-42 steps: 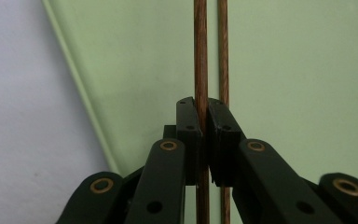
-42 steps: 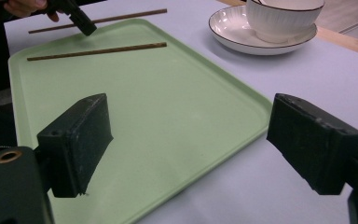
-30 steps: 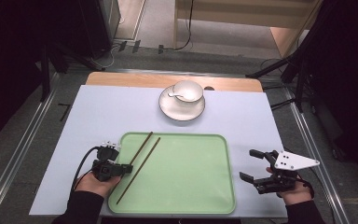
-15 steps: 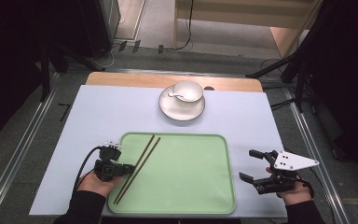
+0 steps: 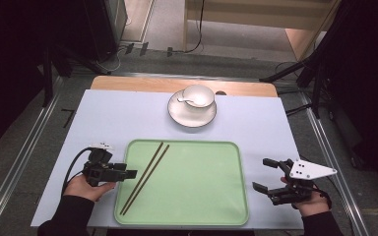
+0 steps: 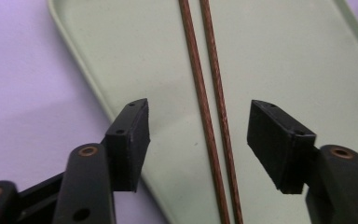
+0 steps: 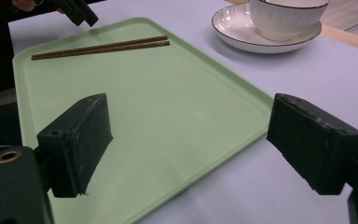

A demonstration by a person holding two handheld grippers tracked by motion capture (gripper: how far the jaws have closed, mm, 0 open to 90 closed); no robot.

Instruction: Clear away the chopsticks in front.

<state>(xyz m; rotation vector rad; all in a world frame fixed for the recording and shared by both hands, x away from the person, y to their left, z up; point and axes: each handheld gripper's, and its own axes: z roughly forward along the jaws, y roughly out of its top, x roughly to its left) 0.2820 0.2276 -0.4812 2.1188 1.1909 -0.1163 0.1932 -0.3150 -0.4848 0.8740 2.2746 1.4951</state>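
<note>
Two brown chopsticks [image 5: 145,174] lie side by side on the left part of the green tray [image 5: 197,187]. My left gripper [image 5: 130,173] hovers at the tray's left rim, pointing right. In the left gripper view its jaws have just been opening; the left gripper [image 6: 198,140] is open, and the chopsticks [image 6: 209,116] run between the pads, which do not touch them. My right gripper [image 5: 262,173] is open beside the tray's right edge. In its own view the right gripper [image 7: 193,140] holds nothing over the tray [image 7: 168,116].
A white bowl [image 5: 198,96] with a spoon [image 5: 184,100] stands on a saucer [image 5: 192,117] behind the tray. The table's white top [image 5: 103,123] ends in a wooden strip at the back. A metal rail runs along each side.
The two chopsticks, apart a second ago, now lie close together. The left gripper has opened and drawn back slightly to the left. The right gripper has stayed still.
</note>
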